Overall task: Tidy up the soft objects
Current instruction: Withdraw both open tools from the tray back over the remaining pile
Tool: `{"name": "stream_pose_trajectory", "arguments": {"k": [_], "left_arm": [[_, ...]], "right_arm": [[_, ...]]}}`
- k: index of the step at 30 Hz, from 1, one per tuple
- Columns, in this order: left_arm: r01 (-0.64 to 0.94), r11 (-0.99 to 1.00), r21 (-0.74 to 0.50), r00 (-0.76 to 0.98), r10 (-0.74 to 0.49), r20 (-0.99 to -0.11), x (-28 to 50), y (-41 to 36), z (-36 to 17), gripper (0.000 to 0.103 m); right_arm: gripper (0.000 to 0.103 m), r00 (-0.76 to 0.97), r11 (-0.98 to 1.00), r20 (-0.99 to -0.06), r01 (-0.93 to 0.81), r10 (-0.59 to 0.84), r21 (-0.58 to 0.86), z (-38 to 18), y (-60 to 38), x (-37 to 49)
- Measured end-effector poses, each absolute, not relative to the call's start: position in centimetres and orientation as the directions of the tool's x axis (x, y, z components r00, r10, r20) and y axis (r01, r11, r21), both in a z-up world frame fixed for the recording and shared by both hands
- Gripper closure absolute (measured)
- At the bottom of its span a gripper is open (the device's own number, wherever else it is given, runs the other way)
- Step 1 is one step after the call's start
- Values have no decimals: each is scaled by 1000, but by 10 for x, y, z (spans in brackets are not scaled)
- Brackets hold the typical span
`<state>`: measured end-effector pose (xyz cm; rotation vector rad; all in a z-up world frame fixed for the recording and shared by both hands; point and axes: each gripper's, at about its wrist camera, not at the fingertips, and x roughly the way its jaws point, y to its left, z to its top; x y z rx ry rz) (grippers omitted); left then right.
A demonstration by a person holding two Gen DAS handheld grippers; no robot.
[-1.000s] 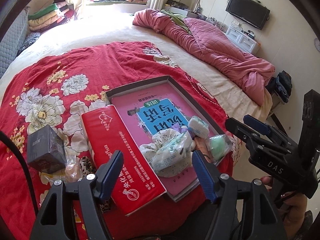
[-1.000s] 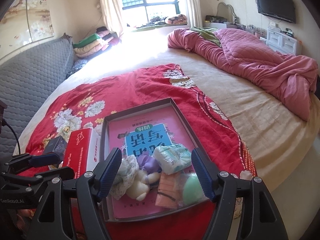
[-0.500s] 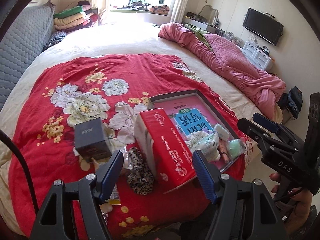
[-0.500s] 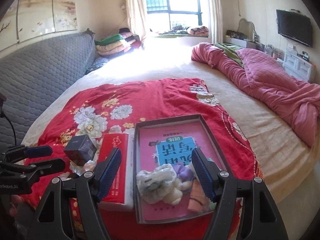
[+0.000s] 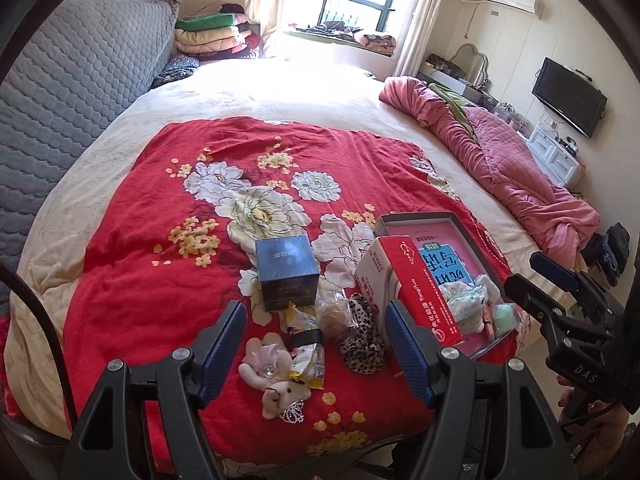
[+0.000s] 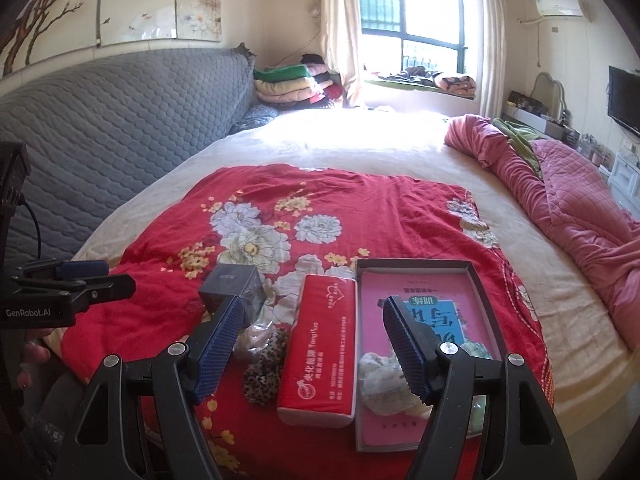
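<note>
On the red flowered cloth [image 5: 160, 264] lies a grey tray [image 5: 418, 218] with a pink book in it, plus a white floral bundle [image 5: 466, 304] and a green ball [image 5: 503, 316]. Left of the tray lie a red tissue pack [image 5: 416, 280], a leopard-print pouch [image 5: 362, 344], a bagged round thing [image 5: 332, 314], a small plush bear [image 5: 276, 392] and a dark box [image 5: 286, 272]. My left gripper [image 5: 315, 312] hangs open above these loose items and touches none. My right gripper [image 6: 313, 306] is open and empty above the tissue pack [image 6: 324, 340] and tray [image 6: 416, 264].
A crumpled pink quilt [image 5: 516, 176] lies on the bed's right side. A grey padded headboard [image 6: 100, 128] runs along the left, with folded blankets [image 6: 296, 84] by the window. The bed's near edge is just below the cloth. A hand [image 5: 592, 436] holds the right gripper.
Both grippers have drawn back and up from the tray and swung left. The tray has slid to the right of both views, and the bear, pouch and dark box have come into view.
</note>
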<state>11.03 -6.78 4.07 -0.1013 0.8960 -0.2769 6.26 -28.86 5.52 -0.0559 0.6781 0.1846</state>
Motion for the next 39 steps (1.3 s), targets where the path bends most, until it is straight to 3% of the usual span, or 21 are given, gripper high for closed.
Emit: {"name": "stream_pose_trajectory", "arguments": {"k": [10,22,39], "left_arm": [[125,980,-154,606,-198,-770,91,-38,34,32],[108,980,-164,599,-196,-777,78,-24,24,32],[67,978,-195,472,-204,-858,87,-14,-47,32]], "right_arm": [[29,734,962,-647,-274,204,-8,54,-247,58],[29,699,929,-678,-364,227,-64,45,-206,53],[29,643,918,-744,-382,181,-108,5,-199,59]]}}
